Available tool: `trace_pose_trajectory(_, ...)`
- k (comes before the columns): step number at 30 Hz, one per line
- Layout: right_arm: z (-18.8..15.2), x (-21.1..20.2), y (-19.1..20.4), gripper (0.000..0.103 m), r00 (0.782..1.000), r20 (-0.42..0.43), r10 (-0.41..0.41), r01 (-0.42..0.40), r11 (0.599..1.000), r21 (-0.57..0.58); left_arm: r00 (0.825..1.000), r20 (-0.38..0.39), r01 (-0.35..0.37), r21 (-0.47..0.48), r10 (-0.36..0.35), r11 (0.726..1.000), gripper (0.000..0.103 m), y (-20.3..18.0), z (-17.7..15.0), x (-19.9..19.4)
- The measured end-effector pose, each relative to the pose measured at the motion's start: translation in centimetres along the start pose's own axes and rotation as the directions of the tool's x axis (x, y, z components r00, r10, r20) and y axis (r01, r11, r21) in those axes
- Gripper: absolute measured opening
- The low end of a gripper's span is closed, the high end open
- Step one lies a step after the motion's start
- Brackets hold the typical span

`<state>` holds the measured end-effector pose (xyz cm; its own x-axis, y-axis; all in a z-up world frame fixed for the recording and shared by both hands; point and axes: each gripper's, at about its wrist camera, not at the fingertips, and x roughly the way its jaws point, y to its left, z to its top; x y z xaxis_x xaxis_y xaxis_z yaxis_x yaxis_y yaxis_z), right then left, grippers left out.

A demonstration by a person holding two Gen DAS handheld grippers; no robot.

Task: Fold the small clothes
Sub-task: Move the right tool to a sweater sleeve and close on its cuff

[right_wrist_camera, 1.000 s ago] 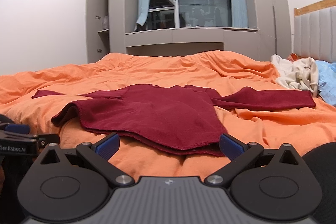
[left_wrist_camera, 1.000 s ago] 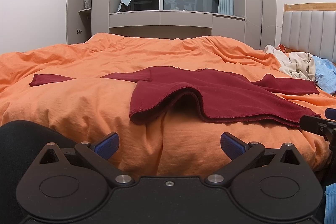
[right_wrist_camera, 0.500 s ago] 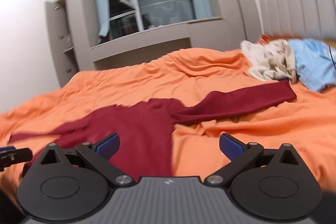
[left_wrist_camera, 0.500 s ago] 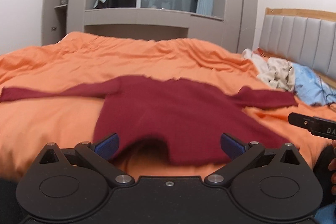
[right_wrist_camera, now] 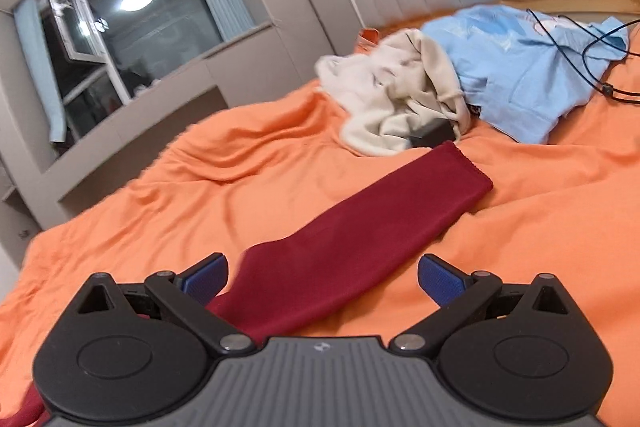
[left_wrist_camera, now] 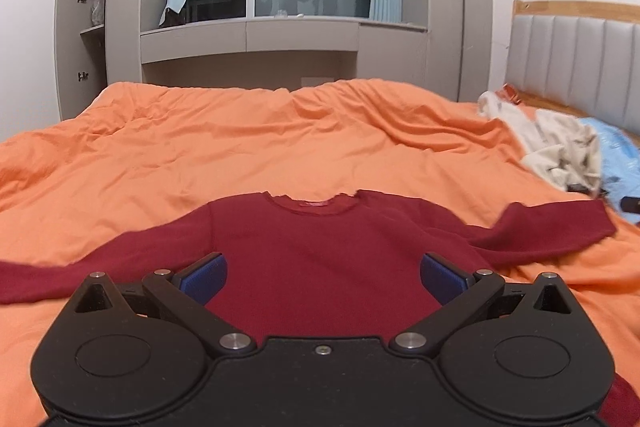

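Red sweater lies flat on the orange blanket, right in front of the left claw and a bit below it. Its neck hole points away from that claw, and its two sleeves go out to the sides. So the body runs straight ahead of the left claw, and the sleeves run across.

One sleeve stretches out in front of the right claw. It starts low by that claw's left finger and runs up and to the right, away from the claw. The cuff is the far end. Just past the cuff sit a cream cloth heap and a blue shirt with a black cord on it.

I think the sleeve gets folded in next. The right claw is the nearer one to it. It would need to reach forward and to the right to get the cuff.

Both claws are wide apart and hold nothing. The blue pads of the left claw hang over the sweater's body. I cannot tell if they touch it.
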<state>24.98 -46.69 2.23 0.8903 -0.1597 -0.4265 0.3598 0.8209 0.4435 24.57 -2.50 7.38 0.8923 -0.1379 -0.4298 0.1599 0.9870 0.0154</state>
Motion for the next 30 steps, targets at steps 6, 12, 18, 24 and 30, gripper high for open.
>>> trace_pose_trajectory(6, 0.1, 6.5, -1.6, 0.103, 0.990, -0.077, -0.117, 0.111, 0.991, -0.078, 0.998, -0.051, -0.030, -0.008, 0.029, 1.000, 0.103, 1.5, 0.6, 5.9)
trace_pose_trajectory(12, 0.1, 10.1, -4.9, 0.103, 0.982, -0.103, -0.159, 0.161, 0.987, 0.011, 0.986, -0.168, -0.027, -0.032, 0.021, 0.999, 0.103, 2.9, -1.2, 9.0)
trace_pose_trajectory(18, 0.8, 11.4, -7.4, 0.101, 0.989, -0.023, -0.147, 0.149, 0.978, 0.145, 0.973, -0.229, -0.049, -0.025, 0.042, 0.999, 0.103, 4.1, -2.9, 9.6)
trace_pose_trajectory(24, 1.4, 12.8, -8.5, 0.076, 0.970, 0.017, -0.242, 0.237, 0.959, 0.158, 0.965, -0.261, -0.055, -0.085, 0.031, 0.995, 0.103, 5.0, -3.2, 10.0)
trace_pose_trajectory(30, 1.5, 14.2, -8.7, 0.032, 0.957, -0.003, -0.289, 0.287, 0.948, 0.134, 0.963, -0.267, -0.059, -0.040, 0.046, 0.997, 0.103, 4.1, -3.5, 10.1)
